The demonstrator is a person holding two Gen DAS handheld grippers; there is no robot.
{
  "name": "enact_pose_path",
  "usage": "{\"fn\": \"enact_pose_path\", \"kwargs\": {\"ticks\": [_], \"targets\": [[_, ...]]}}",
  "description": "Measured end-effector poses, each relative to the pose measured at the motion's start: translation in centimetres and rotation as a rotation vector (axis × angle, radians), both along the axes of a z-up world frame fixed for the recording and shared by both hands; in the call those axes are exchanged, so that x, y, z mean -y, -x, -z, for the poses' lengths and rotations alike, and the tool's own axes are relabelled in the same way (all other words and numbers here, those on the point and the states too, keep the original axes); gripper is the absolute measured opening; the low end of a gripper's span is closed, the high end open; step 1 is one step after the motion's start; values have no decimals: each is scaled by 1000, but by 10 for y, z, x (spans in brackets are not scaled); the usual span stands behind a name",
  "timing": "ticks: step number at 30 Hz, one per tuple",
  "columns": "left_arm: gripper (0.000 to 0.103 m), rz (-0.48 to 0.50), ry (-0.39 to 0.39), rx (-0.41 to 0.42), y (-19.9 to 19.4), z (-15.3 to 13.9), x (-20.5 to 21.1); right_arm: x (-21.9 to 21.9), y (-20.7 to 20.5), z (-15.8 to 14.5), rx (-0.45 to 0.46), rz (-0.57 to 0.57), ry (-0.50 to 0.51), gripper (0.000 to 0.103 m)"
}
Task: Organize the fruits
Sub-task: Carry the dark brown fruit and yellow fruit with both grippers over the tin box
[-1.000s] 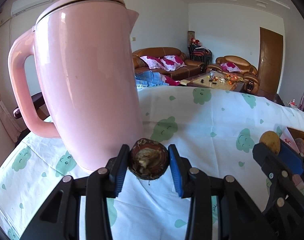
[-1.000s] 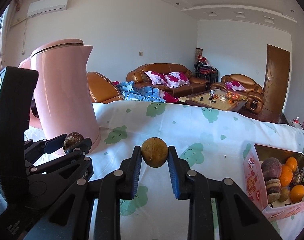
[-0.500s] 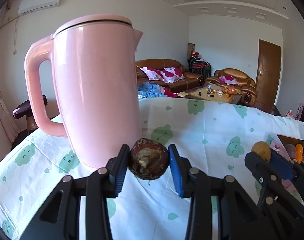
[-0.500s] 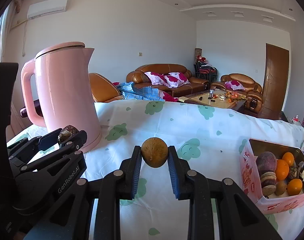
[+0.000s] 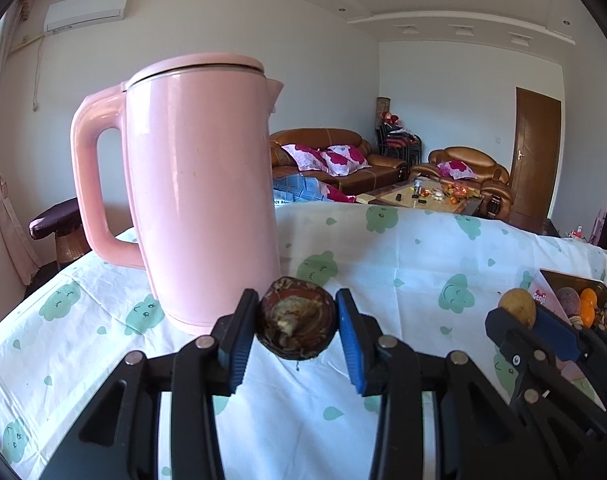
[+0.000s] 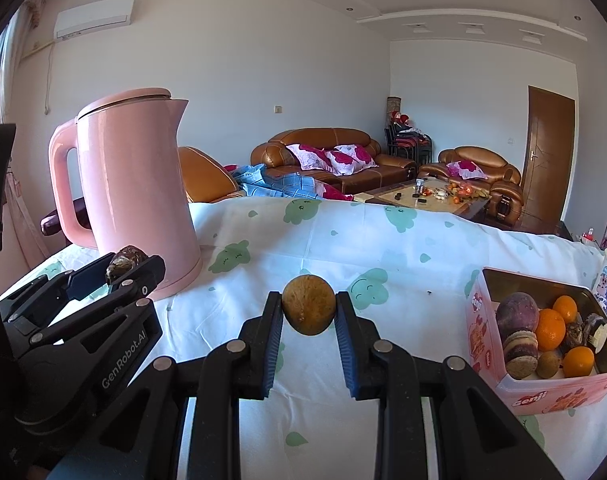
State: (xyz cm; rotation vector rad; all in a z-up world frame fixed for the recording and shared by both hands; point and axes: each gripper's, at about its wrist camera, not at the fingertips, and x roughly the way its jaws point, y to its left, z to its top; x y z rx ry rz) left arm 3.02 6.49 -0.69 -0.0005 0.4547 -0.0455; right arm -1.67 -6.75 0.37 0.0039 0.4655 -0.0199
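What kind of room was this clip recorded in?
Most likely a home living room: brown leather sofas around a cluttered coffee table, a wall-mounted air conditioner, and a cloth-covered table in front.

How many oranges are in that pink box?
3 show in the box: one at the back, one mid-box, one near the front. More may be hidden beneath.

A pink kettle [image 5: 199,184] stands on a cloud-print tablecloth [image 6: 383,248], with brown leather sofas [image 6: 331,156] and a coffee table [image 6: 431,196] behind.
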Motion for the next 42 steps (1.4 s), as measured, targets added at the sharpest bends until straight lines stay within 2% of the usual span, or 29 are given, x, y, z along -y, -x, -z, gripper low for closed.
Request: {"fn": "enact_pose_path", "kwargs": {"ticks": [11,18,42], "targets": [[41,-9,19,-15,12,0,6,7,13,0,7,3,0,28],[41,-4,1,-5,21,-1,18,16,23,0,6,15,-10,28],[41,3,10,-1,42,-2,37,31,41,-2,14,30,1,28]]}}
